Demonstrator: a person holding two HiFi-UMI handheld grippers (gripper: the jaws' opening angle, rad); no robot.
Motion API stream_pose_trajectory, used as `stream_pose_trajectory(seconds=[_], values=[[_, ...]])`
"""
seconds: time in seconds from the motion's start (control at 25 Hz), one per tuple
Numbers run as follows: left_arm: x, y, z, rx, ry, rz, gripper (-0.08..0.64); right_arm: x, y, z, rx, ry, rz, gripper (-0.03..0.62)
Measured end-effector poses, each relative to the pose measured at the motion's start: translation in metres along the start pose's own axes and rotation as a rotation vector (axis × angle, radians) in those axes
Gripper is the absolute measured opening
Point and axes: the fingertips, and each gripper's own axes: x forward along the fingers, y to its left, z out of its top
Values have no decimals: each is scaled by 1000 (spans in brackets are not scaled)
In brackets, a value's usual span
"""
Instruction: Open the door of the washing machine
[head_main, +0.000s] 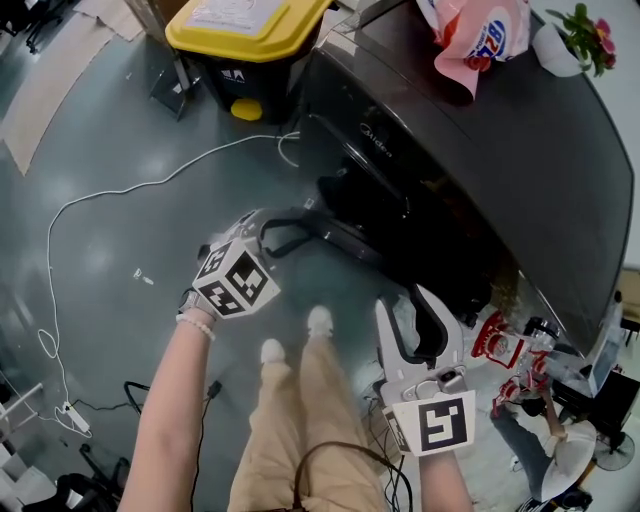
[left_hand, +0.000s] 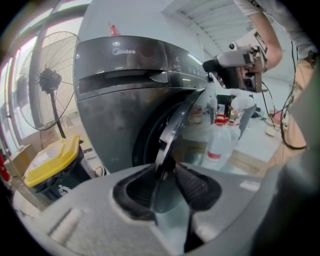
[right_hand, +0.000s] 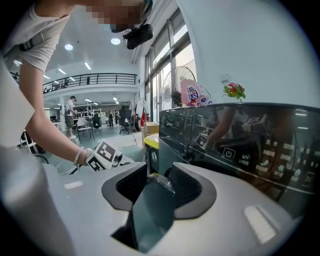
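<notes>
The dark grey washing machine (head_main: 480, 170) fills the upper right of the head view. Its round door (head_main: 330, 232) stands partly swung out toward me. My left gripper (head_main: 262, 232) is at the door's free edge. In the left gripper view the door's rim (left_hand: 175, 125) runs down between the two pads and they press on it, so my left gripper (left_hand: 165, 187) is shut on it. My right gripper (head_main: 420, 310) hangs lower right, in front of the machine, open with nothing between its jaws. In the right gripper view it (right_hand: 157, 182) points along the control panel (right_hand: 240, 145).
A black bin with a yellow lid (head_main: 250, 40) stands left of the machine. A white cable (head_main: 120, 190) trails over the floor. A detergent bag (head_main: 475, 35) and a flower pot (head_main: 575, 35) sit on the machine. Plastic bottles (left_hand: 220, 135) stand beyond the door. My shoes (head_main: 295, 335) are below it.
</notes>
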Motion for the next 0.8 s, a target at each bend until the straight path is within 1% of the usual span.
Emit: stream_pose_trajectory(seconds=[0.16, 0.28, 0.36, 0.48, 0.64, 0.8], values=[[-11, -13, -8, -8, 1, -2, 112, -4, 4, -9, 18, 31, -38, 141], [-18, -23, -14, -22, -2, -3, 110, -8, 9, -18, 9, 60, -70, 141], [-23, -31, -17, -32, -2, -4, 109, -11, 13, -24, 3, 85, -92, 161], [-30, -43, -22, -33, 3, -14, 107, -17, 18, -34, 53, 105, -111, 181], [-39, -58, -28, -33, 8, -25, 102, -26, 22, -44, 104, 120, -136, 184], [-47, -74, -34, -41, 20, -30, 94, -35, 21, -51, 175, 116, -175, 184]])
